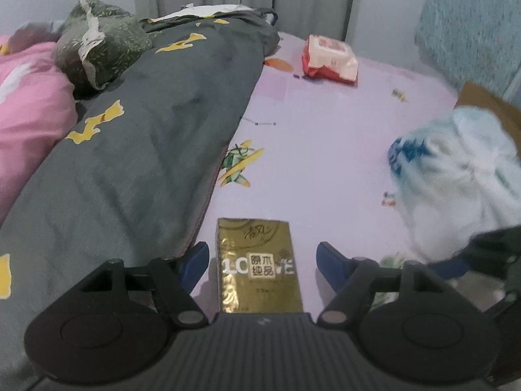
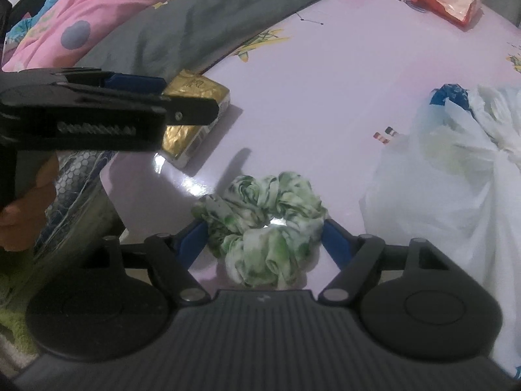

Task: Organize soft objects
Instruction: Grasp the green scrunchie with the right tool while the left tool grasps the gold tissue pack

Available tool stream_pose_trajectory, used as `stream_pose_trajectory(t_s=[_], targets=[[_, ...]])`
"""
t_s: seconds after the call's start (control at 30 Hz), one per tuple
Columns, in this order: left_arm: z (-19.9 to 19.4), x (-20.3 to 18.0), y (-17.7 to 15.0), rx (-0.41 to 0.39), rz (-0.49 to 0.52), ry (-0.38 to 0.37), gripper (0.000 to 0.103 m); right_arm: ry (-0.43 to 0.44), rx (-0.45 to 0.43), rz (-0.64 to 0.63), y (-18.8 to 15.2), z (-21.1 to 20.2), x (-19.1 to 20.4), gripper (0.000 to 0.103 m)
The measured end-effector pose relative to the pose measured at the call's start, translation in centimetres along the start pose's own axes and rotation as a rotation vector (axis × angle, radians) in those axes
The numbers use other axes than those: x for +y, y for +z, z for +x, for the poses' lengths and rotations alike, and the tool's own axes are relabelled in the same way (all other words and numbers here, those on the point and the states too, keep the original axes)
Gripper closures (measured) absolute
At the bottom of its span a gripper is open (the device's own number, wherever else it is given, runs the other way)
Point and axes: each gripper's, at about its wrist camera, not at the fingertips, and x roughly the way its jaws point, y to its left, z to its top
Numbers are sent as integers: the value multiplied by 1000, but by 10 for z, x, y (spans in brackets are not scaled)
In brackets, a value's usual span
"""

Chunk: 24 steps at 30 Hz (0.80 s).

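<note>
A gold tissue pack [image 1: 259, 267] lies flat on the lilac bed sheet [image 1: 325, 150]. My left gripper [image 1: 263, 254] straddles it, open, with a gap between each blue pad and the pack's sides. In the right wrist view the same pack [image 2: 195, 120] shows under the left gripper [image 2: 192, 110]. A green and white scrunchie [image 2: 260, 228] lies on the sheet between the blue fingers of my right gripper [image 2: 263, 231]. Those pads sit at the scrunchie's outer edges without visibly squeezing it.
A white plastic bag [image 2: 456, 179] bulges at the right, in front of a cardboard box [image 1: 488, 104]. A red and white wipes pack [image 1: 329, 58] lies far back. A grey quilt [image 1: 146, 130], a green pillow [image 1: 101, 49] and a pink blanket [image 1: 26, 104] fill the left.
</note>
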Motion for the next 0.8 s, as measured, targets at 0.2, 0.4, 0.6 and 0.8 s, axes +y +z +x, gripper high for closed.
stream_pose_trajectory(t_s=[0.2,0.4,0.6,0.8], targets=[[13,-3,-7,51,42,51,35,-18,-45,-26,-1,2,0,38],[8,-2,-6,32,36,33,47,-22,-69,21,1,0,-11,67],[-3,-2,-4,-1,27,13,48,38,-100,148,3,-9,-32,82],[-17,-2,2,-40,13,-2,48,67,-166,195,8,-26,-42,82]])
